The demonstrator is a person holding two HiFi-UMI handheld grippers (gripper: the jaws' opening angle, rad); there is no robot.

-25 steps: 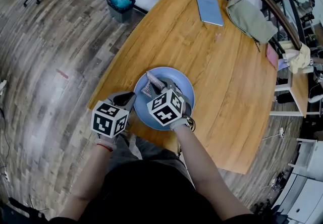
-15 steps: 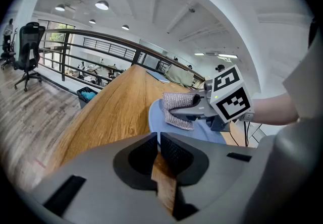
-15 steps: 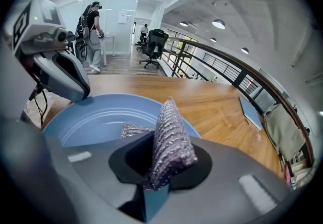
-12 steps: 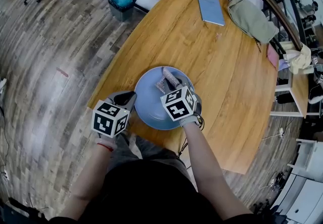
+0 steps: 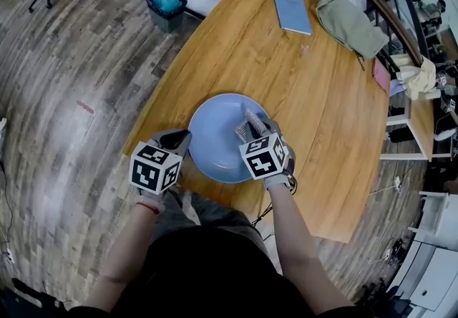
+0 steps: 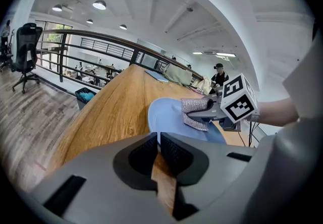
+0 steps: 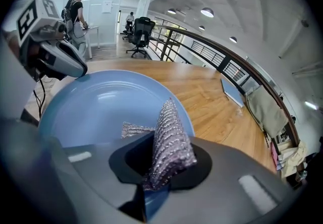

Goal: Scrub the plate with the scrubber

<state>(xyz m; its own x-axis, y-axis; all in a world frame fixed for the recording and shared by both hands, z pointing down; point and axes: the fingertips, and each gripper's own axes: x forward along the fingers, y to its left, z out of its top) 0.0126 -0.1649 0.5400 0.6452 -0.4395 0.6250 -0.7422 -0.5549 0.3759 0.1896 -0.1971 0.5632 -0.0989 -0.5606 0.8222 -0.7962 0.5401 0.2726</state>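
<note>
My head view: high above blue plate (image 5: 215, 146), looking steeply down. Left gripper view: low beside plate (image 6: 164, 117), facing across it. Right gripper view: close over plate (image 7: 101, 107). All share plate.

place: open office | evidence: swivel chair (image 6: 29, 41), railing (image 6: 101, 49), ceiling lamps (image 6: 99, 4), long wooden table (image 5: 286, 73)

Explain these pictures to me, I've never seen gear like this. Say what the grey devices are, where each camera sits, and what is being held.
A person holds a two-jaw gripper in each hand; the patterned cubes belong to them. One camera looks down from the person's head; the other two ride on the grippers, looking along their jaws. On the wooden table lie a blue plate, a notebook and a cloth. The left gripper pinches the plate's rim. The right gripper clamps a silvery scrubber over the plate.
</note>
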